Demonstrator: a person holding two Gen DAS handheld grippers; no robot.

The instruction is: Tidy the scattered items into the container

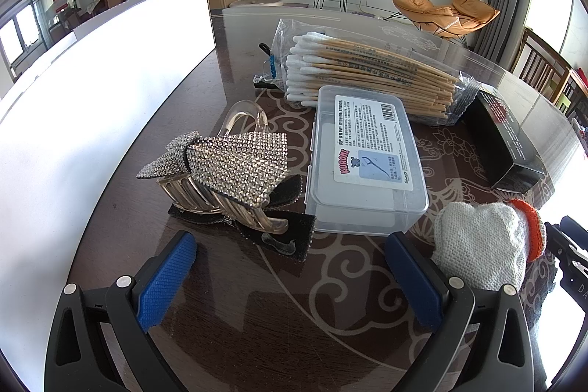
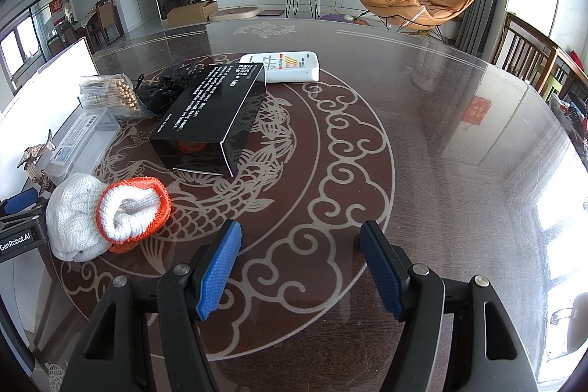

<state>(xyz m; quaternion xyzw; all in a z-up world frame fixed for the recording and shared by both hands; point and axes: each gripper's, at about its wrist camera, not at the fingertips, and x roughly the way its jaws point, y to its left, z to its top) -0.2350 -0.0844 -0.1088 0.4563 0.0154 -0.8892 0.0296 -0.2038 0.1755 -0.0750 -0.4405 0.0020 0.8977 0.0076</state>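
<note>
A white container wall (image 1: pixel 92 90) runs along the left of the table. My left gripper (image 1: pixel 290 274) is open, just short of a rhinestone bow hair claw (image 1: pixel 228 168). Beside the claw lies a clear floss-pick box (image 1: pixel 364 157), with a bag of cotton swabs (image 1: pixel 371 72) behind it and a black carton (image 1: pixel 503 138) to the right. A rolled white glove with an orange cuff (image 1: pixel 485 237) (image 2: pixel 106 215) lies by the left gripper's right finger. My right gripper (image 2: pixel 299 267) is open over bare table, right of the glove. The black carton (image 2: pixel 209 112) and a white packet (image 2: pixel 290 67) lie ahead.
The dark patterned table (image 2: pixel 404 142) stretches wide to the right under the right gripper. A small black clip (image 1: pixel 266 68) lies left of the swab bag. Wooden chairs (image 2: pixel 533 61) stand at the table's far right edge.
</note>
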